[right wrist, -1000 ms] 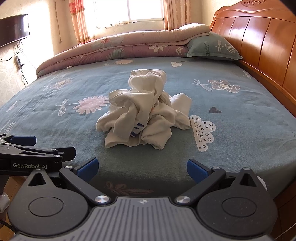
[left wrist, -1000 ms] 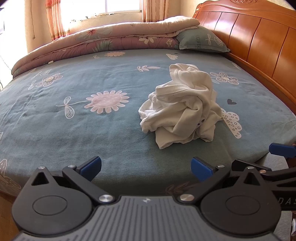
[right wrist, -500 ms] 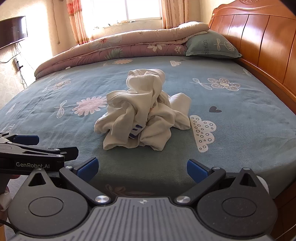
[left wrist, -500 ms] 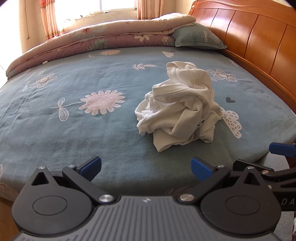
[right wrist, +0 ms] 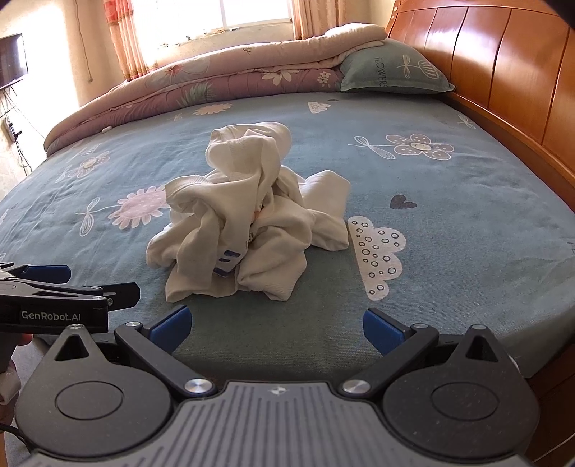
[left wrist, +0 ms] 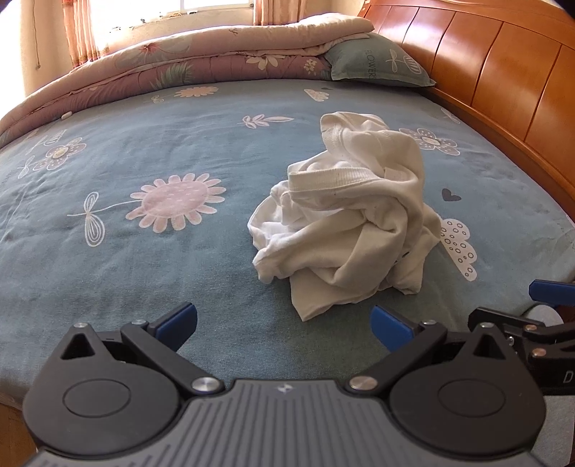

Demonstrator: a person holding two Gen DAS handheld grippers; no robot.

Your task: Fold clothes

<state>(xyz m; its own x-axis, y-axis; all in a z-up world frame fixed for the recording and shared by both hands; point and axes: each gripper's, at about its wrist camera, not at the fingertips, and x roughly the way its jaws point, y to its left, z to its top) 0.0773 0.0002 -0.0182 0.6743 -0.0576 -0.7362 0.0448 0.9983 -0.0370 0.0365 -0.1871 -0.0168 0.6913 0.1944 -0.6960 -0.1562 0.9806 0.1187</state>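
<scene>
White cotton shirt (left wrist: pixel 345 219), crumpled into a heap on the bed (left wrist: pixel 143 273), toward the near edge and a little to the headboard side of the middle. No fold made yet; by my reading the task is at its start.

Left tongs (left wrist: pixel 284 325): blue tips spread wide, holding nothing, hovering over the near edge. Right tongs (right wrist: pixel 276 328): likewise spread and empty, just beside the left pair.

Key relation: the heap lies ahead of both pairs, apart from either. From the left tongs it sits ahead and off to the right; from the right tongs, ahead and slightly left, so it falls roughly between them. Neither is clearly nearer. The heap has no clear long axis; it stands tall, with a ribbed collar band (left wrist: pixel 329 177) near its top facing the left tongs and loose lower flaps toward the near edge. I judge it must be spread flat before any fold.

Surface: soft blue-green sheet with flower and cloud prints, likely to drag on the cloth. Room: wooden headboard (right wrist: pixel 503 72) on the right, pillow (right wrist: pixel 391 68) at the far right corner, rolled quilt (right wrist: pixel 215 82) along the far edge, curtained window (right wrist: pixel 230 14) behind.
</scene>
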